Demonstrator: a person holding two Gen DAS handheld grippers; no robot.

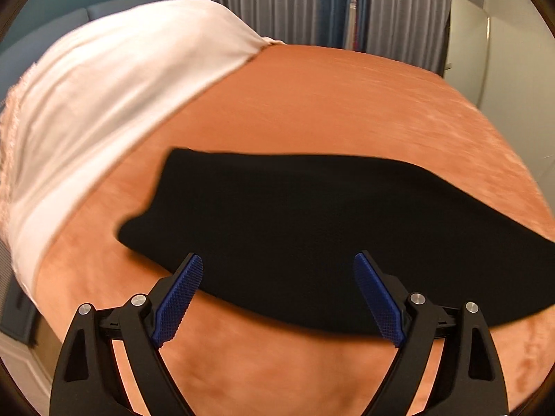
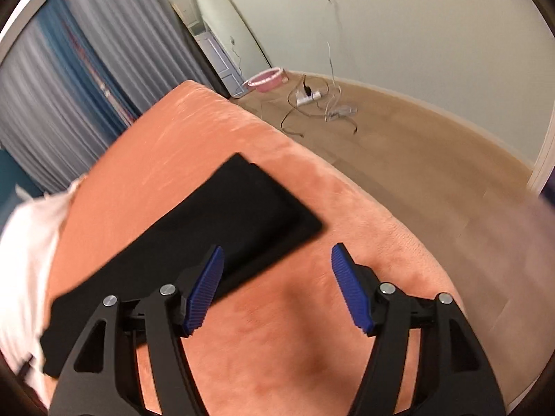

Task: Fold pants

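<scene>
The black pants (image 1: 312, 228) lie flat as a long folded band on the orange bed cover (image 1: 329, 104). My left gripper (image 1: 277, 260) is open and empty, its blue pads above the near edge of the pants. In the right wrist view the pants (image 2: 222, 228) run from lower left to centre, with a squared end (image 2: 295, 222) on the right. My right gripper (image 2: 275, 253) is open and empty, above the bed cover (image 2: 277, 329) just past that end; its left pad (image 2: 204, 291) overlaps the pants' edge.
A white sheet or pillow (image 1: 114, 104) lies at the left end of the bed. Grey curtains (image 1: 295, 3) hang behind. A mirror (image 2: 218, 34) leans on the wall. A pink basin (image 2: 267, 78) and a power strip with cables (image 2: 308, 98) lie on the wooden floor (image 2: 433, 159).
</scene>
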